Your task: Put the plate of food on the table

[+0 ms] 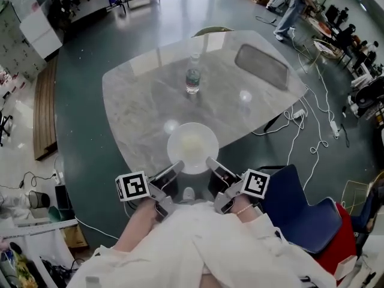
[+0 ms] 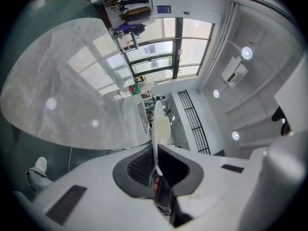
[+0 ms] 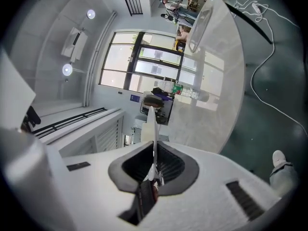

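A white plate [image 1: 192, 147] with a pale yellowish patch of food in its middle sits over the near edge of the marble table [image 1: 138, 101]; I cannot tell whether it touches the top. My left gripper [image 1: 174, 169] is shut on its near-left rim and my right gripper [image 1: 212, 164] on its near-right rim. In the left gripper view the plate [image 2: 157, 121] shows edge-on as a thin white blade pinched in the left gripper [image 2: 156, 165]. The right gripper view shows the same plate [image 3: 152, 126] clamped in the right gripper [image 3: 154, 165].
A clear water bottle [image 1: 192, 77] with a green label stands mid-table beyond the plate. A grey rectangular mat [image 1: 262, 66] lies at the table's far right. A blue chair [image 1: 300, 215] stands at my right, white cables [image 1: 313, 131] trail on the floor, and people work at the far right.
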The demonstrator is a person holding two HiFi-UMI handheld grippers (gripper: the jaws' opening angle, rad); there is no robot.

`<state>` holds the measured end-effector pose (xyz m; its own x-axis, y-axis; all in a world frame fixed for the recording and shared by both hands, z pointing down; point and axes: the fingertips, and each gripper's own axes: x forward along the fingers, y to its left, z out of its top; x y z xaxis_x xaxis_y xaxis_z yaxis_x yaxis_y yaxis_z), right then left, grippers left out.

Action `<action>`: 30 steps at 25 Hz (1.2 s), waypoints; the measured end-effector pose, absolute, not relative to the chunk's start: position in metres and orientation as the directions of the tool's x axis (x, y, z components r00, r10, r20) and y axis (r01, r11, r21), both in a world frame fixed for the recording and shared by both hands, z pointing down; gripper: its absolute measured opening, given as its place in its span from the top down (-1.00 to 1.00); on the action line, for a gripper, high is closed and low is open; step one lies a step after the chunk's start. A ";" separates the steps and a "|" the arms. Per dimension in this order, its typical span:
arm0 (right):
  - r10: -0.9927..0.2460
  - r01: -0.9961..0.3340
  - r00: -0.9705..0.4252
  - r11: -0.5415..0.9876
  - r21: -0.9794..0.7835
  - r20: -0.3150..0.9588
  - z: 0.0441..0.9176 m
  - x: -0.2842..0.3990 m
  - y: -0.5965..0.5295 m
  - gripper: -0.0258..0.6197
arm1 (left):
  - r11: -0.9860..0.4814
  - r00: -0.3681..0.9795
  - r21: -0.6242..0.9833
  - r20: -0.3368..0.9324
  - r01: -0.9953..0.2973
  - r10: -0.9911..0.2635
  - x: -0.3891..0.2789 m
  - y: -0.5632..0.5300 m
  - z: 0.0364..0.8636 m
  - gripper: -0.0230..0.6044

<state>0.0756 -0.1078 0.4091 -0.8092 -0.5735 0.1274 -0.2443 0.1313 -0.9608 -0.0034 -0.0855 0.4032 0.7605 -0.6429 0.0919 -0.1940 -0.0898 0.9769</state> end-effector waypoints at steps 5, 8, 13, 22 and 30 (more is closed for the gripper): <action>-0.541 -0.238 -0.832 0.144 -0.961 0.125 0.412 0.085 -0.152 0.88 | -0.094 0.733 0.976 0.082 -0.195 -0.675 0.006 -0.127 0.404 0.84; -0.521 -0.232 -0.843 0.135 -0.963 0.130 0.415 0.087 -0.162 0.88 | -0.064 0.718 0.979 0.097 -0.195 -0.690 0.011 -0.134 0.406 0.84; -0.501 -0.207 -0.856 0.107 -0.972 0.127 0.426 0.077 -0.167 0.88 | -0.037 0.702 0.978 0.122 -0.207 -0.701 0.001 -0.136 0.414 0.84; -0.490 -0.185 -0.861 0.053 -0.981 0.136 0.439 0.072 -0.162 0.88 | 0.012 0.705 0.974 0.171 -0.225 -0.689 -0.006 -0.131 0.426 0.84; -0.553 -0.193 -0.822 0.043 -0.980 0.137 0.441 0.077 -0.179 0.88 | 0.035 0.738 0.975 0.189 -0.220 -0.648 -0.003 -0.150 0.423 0.84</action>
<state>0.0767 -0.1789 0.4407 -0.8215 -0.5533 0.1375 -0.1929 0.0429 -0.9803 -0.0025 -0.1499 0.4231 0.7380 -0.6477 0.1893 -0.2196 0.0347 0.9750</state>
